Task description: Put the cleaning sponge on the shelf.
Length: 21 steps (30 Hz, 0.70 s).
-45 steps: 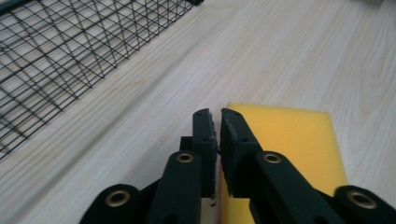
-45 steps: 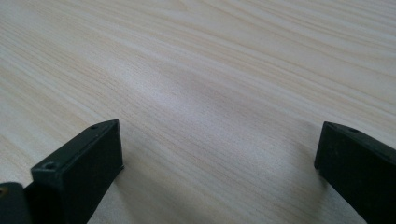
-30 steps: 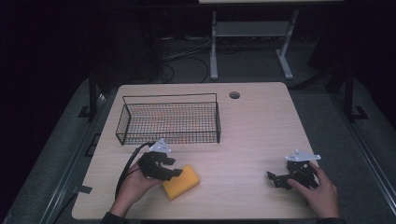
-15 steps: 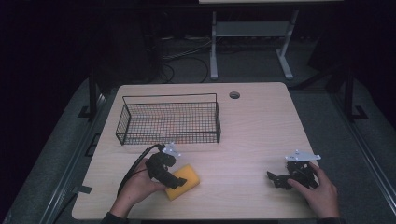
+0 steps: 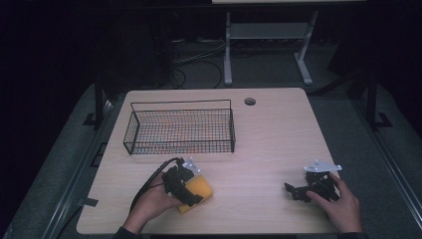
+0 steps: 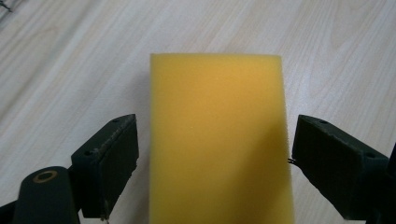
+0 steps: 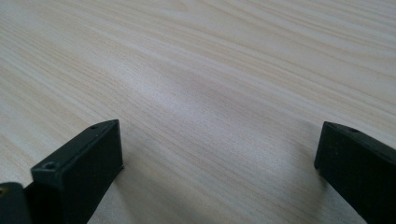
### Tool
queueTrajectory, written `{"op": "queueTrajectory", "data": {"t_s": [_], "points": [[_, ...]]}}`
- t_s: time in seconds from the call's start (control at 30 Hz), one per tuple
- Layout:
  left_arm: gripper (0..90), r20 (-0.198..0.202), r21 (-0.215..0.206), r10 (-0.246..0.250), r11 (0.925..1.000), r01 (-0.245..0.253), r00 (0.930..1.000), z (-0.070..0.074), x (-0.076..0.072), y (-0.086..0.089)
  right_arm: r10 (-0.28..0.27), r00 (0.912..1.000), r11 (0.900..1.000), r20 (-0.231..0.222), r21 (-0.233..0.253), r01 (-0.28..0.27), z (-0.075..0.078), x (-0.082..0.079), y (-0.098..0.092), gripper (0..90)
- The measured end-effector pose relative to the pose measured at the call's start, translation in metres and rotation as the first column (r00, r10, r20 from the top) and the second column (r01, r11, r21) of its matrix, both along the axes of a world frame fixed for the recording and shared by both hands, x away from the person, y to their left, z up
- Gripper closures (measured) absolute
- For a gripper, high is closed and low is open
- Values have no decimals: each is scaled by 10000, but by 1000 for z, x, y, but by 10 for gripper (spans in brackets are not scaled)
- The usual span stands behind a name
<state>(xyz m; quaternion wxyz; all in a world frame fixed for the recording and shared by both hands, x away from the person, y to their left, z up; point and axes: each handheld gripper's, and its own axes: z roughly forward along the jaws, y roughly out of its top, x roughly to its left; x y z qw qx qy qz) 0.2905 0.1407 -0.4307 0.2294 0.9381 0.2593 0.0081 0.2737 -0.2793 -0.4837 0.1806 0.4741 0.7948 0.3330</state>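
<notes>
One yellow sponge (image 6: 218, 140), rectangular block, flat on the tabletop (image 5: 268, 134) near the front edge, left of centre. In the high view the sponge (image 5: 198, 191) is partly under the left gripper (image 5: 185, 185).

Left gripper (image 6: 212, 168): jaws spread wide, one on each long side of the sponge. Small gap on the left side; the right jaw is close, can't tell if it touches. Not clamped, sponge not squeezed. One hand (image 5: 149, 206) holds it, coming in from the front edge, black cable looping off toward the left.

Right gripper (image 5: 308, 189): near the front right corner, well apart from the sponge, one hand (image 5: 338, 206) on it. In the right gripper view its jaws (image 7: 215, 172) are wide apart with bare wood between them, holding nothing. Grey three-cornered plate on top of each gripper.

One black wire basket (image 5: 180, 130), rectangular, in the left half toward the back edge, just beyond the left gripper, not touching it. Looks empty.

One round cable hole (image 5: 250, 101) near the back edge, about centre.

Counts: 1 sponge, 2 grippers, 2 hands, 1 basket, 1 hole.

Surface: light wood grain, rounded corners. Room is dark: grey floor around the tabletop, one white table frame (image 5: 263, 45) behind, loose cables (image 5: 199, 55) on the floor at the back.
</notes>
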Motion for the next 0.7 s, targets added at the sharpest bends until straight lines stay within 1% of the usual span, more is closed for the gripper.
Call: {"op": "queueTrajectory", "data": {"t_s": [0.2, 0.43, 0.7], "points": [[142, -100, 252, -44, 9997, 46, 9999, -6, 0, -2, 2, 10000, 10000, 2, -3, -2, 0, 0, 0, 2], [144, -163, 383, -49, 9993, 55, 9999, -12, -1, -4, 2, 10000, 10000, 3, -1, -2, 0, 0, 0, 2], [151, -71, 718, -127, 9973, 132, 9999, -15, -1, -4, 1, 10000, 10000, 2, -1, -1, 0, 0, 0, 2]]}}
